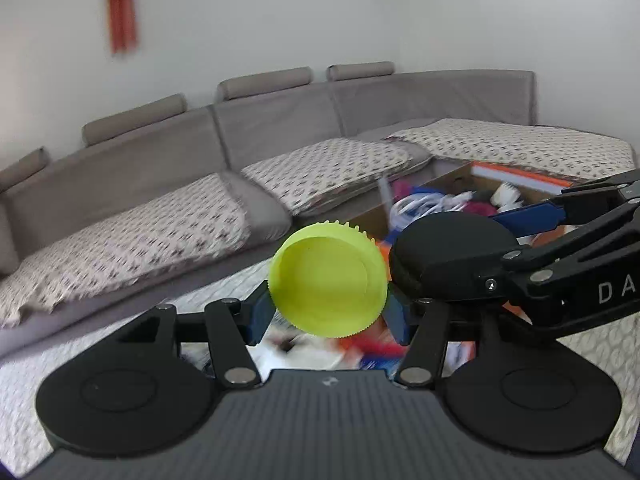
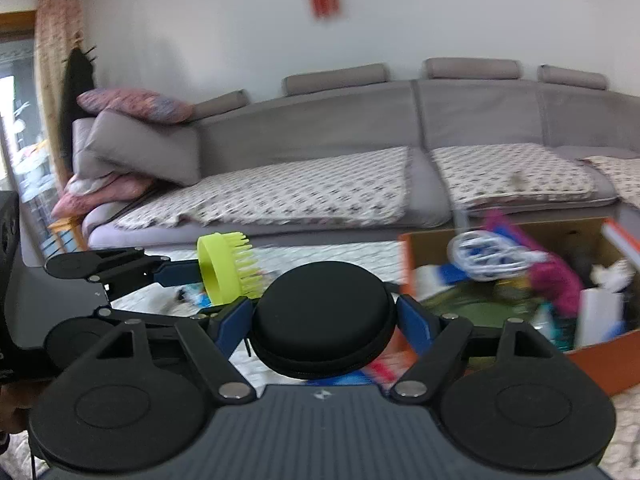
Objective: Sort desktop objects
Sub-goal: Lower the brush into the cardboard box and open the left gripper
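Observation:
My left gripper (image 1: 328, 310) is shut on a round lime-green brush (image 1: 328, 278), its smooth hollow back facing the camera. From the right wrist view the same green brush (image 2: 226, 270) shows its bristles pointing right, held out on the left gripper's blue fingers (image 2: 176, 272). My right gripper (image 2: 325, 318) is shut on a round black zip case (image 2: 324, 320), pinched between its blue pads. In the left wrist view that black case (image 1: 452, 260) hangs just right of the brush. Both are held above the table.
An open cardboard box (image 2: 600, 354) full of mixed items stands to the right; in the left view the box (image 1: 452, 178) lies behind the grippers. A grey sofa (image 2: 360, 152) with patterned covers runs along the back. A patterned cloth (image 1: 28, 392) covers the table.

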Available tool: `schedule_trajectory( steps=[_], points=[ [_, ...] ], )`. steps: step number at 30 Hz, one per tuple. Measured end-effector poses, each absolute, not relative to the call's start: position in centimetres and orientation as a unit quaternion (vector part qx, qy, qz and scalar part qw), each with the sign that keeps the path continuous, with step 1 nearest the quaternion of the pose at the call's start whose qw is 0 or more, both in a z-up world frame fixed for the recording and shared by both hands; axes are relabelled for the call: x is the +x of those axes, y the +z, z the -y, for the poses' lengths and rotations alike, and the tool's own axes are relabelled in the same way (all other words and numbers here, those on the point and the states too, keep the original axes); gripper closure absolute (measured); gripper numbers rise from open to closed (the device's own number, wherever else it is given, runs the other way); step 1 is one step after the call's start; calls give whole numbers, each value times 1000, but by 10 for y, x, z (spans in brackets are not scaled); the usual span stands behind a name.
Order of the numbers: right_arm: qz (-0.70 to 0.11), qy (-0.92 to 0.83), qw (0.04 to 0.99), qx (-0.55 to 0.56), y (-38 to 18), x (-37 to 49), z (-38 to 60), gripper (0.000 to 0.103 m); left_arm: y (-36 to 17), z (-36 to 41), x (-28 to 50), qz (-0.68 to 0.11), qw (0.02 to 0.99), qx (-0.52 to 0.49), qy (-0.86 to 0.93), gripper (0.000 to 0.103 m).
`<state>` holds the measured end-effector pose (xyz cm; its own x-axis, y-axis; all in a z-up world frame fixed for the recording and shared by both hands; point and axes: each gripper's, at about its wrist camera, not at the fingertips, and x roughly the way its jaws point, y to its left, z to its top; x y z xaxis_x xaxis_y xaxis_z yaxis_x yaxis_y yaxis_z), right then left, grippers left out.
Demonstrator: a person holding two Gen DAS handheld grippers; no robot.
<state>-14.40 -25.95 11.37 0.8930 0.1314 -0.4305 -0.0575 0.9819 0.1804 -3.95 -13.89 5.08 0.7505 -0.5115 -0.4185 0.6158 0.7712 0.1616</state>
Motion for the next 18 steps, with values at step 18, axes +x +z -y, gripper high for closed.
schedule_trajectory(
  steps=[18],
  points=[
    [-217,-120,966,72,113,-138,390,24,51,233,-10,-172,921,140,-321,47]
  ],
)
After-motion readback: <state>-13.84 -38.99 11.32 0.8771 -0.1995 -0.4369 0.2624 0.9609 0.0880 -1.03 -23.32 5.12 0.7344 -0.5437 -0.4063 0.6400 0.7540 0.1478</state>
